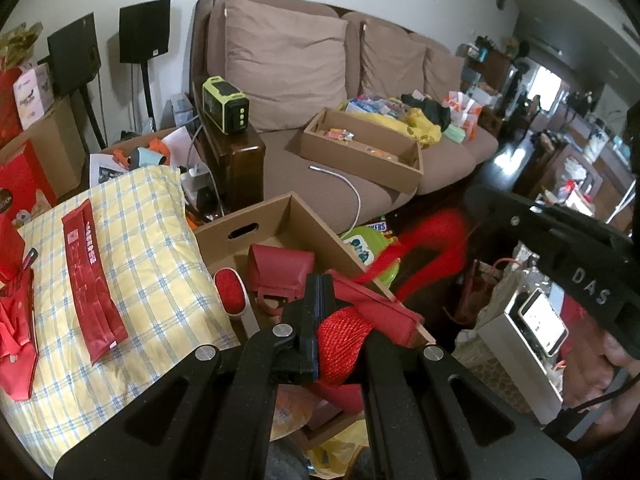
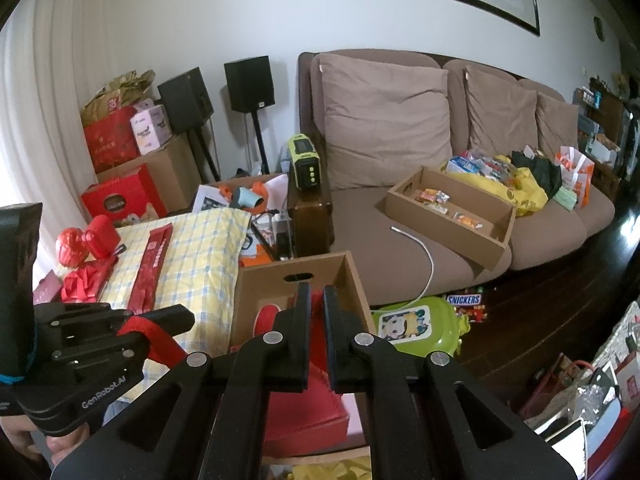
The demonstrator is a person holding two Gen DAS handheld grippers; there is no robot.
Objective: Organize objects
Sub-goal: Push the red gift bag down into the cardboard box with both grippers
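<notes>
My left gripper (image 1: 320, 280) is shut on a red ribbon strap (image 1: 424, 248). The strap loops off to the right, and a bundle of red woven cord (image 1: 344, 340) lies against the fingers. The right wrist view shows the same gripper (image 2: 182, 316) at the left with the red strap (image 2: 160, 336) running through it. My right gripper (image 2: 316, 292) is shut to a thin slit with nothing visible in it. It hangs over an open cardboard box (image 2: 348, 276) that holds a red pouch (image 1: 280, 268) and a red lint brush (image 1: 230, 288). The right gripper (image 1: 476, 200) reaches in from the right.
A yellow checked pillow (image 1: 140, 240) with a long red packet (image 1: 94, 280) lies left of the box. A brown sofa (image 2: 400, 240) carries a cardboard tray (image 2: 452, 216) and bags. A green lunchbox (image 2: 416, 324) and Snickers bag (image 2: 464, 300) lie on the dark floor.
</notes>
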